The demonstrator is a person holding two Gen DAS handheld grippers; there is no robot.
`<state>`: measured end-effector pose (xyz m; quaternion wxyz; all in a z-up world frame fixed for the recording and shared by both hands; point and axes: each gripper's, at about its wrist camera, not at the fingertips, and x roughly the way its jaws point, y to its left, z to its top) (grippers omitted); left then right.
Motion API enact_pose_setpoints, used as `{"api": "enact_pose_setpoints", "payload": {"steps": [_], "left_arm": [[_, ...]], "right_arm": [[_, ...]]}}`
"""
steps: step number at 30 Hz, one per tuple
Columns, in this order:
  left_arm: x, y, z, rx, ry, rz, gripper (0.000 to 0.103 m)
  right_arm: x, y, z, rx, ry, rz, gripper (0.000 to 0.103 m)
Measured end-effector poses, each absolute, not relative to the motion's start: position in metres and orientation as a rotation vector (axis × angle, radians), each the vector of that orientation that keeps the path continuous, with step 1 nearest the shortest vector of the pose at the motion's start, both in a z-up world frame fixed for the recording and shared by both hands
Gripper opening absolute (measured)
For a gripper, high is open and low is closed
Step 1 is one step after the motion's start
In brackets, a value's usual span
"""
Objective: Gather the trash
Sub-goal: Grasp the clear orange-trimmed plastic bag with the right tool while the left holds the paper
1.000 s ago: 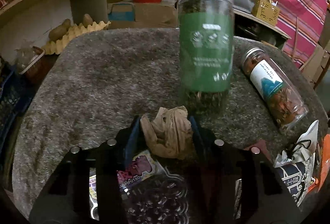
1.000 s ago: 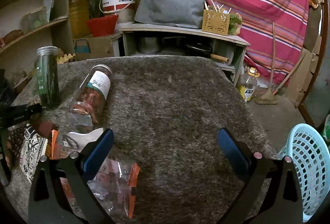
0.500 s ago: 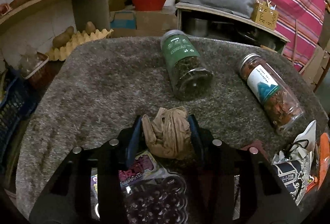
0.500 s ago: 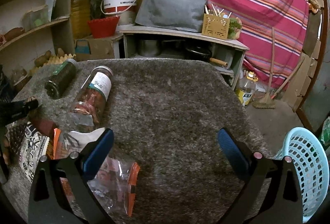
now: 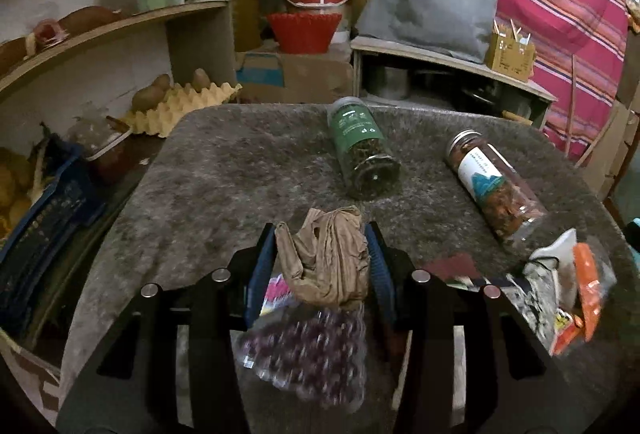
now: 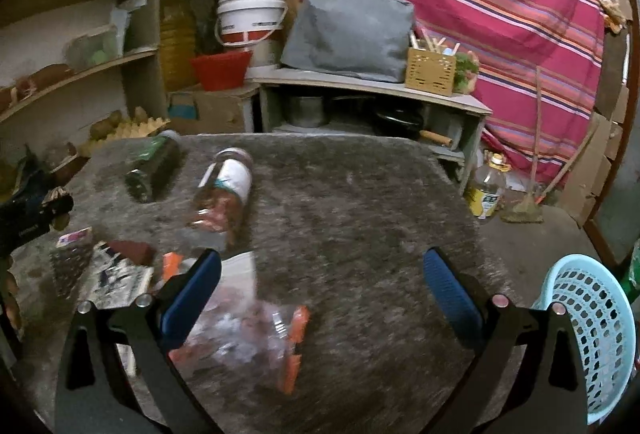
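Note:
My left gripper (image 5: 325, 261) is shut on a crumpled tan plastic bag (image 5: 326, 258) and holds it above the grey carpeted table (image 5: 224, 178). Under it lies a clear wrapper with dark purple print (image 5: 308, 350). My right gripper (image 6: 320, 294) is open and empty, low over the table, with a clear wrapper with orange edges (image 6: 248, 338) just below its left finger. More wrappers (image 6: 116, 274) lie to its left. The left gripper also shows at the left edge of the right wrist view (image 6: 44, 208).
A green-label jar (image 5: 362, 154) and a white-label jar (image 5: 494, 186) lie on their sides on the table. A light blue plastic basket (image 6: 592, 334) stands on the floor off the table's right edge. Shelves with egg trays (image 5: 176, 106) stand to the left.
The green-label jar, upright a second ago, has tipped over and now lies on its side. My left gripper has pulled back and up with the tan bag. The right gripper has barely moved.

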<state>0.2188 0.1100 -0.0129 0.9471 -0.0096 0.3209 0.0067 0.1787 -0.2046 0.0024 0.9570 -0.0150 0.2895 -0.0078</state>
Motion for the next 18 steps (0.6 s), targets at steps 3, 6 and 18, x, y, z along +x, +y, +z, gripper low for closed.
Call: {"api": "enact_pose_setpoints", "payload": {"steps": [3,6,18], "left_arm": [[0.204,0.111,-0.010,-0.013,0.645,0.018,0.044],[0.192,0.111,-0.007,-0.005,0.634,0.015,0.044],[0.176,0.108,0.000,0.020,0.622,0.002,0.044]], "right_arm": [[0.175,-0.187,-0.003,-0.061,0.623,0.018,0.099],[0.177,-0.171,-0.013,-0.089,0.670,0.043,0.099],[0.184,-0.165,-0.040,-0.089,0.784,0.094,0.031]]}}
